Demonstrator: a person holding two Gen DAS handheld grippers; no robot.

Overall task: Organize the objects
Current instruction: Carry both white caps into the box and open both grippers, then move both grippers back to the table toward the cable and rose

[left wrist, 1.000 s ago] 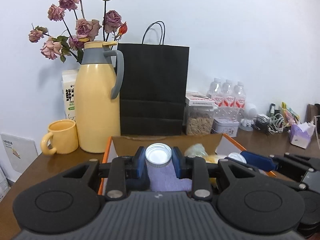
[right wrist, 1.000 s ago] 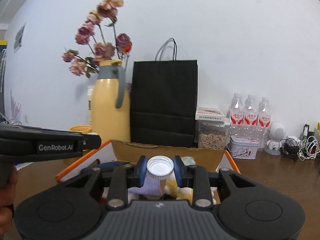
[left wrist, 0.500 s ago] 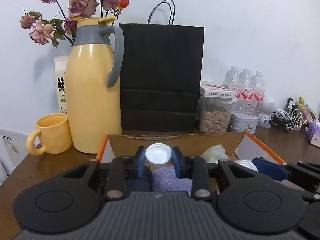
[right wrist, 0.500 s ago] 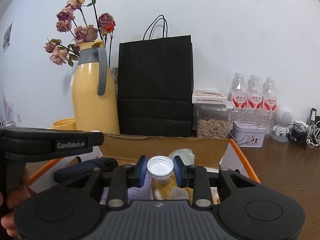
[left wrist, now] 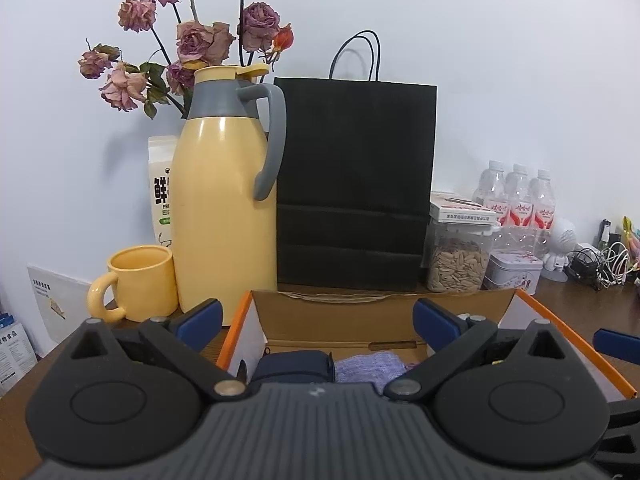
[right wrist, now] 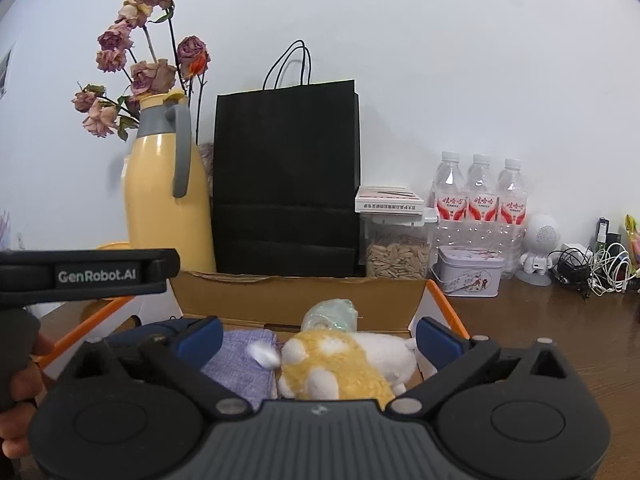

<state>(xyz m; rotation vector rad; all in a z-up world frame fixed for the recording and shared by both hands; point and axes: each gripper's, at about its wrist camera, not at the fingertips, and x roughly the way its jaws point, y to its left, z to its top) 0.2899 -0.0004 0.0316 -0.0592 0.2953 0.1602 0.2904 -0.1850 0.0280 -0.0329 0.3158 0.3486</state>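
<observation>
Left gripper [left wrist: 316, 316]: your jaws are opening, spread wide, with nothing between the blue pads; they hover over the cardboard box [left wrist: 376, 310].
Right gripper [right wrist: 318, 334]: your jaws are opening, equally wide and gripping nothing, above the same box [right wrist: 296, 294].
Box contents: you see a lilac cloth [right wrist: 244, 360], a yellow-and-white plush toy [right wrist: 340, 364], a dark blue pouch [left wrist: 292, 364] and a clear wrapped bundle [right wrist: 332, 314], all lying inside.
Readable marking: "GenRobot.AI" is printed on the left gripper body as seen from your right camera.
Water bottles [right wrist: 480, 200]: red-and-white labels; the script is too small to read.
Carton [left wrist: 162, 188]: bold Chinese characters, partly hidden behind the yellow jug [left wrist: 224, 216].
Background: black paper bag [left wrist: 354, 184], yellow mug [left wrist: 138, 284], seed jar [left wrist: 458, 260], on the wooden table [right wrist: 540, 320].
</observation>
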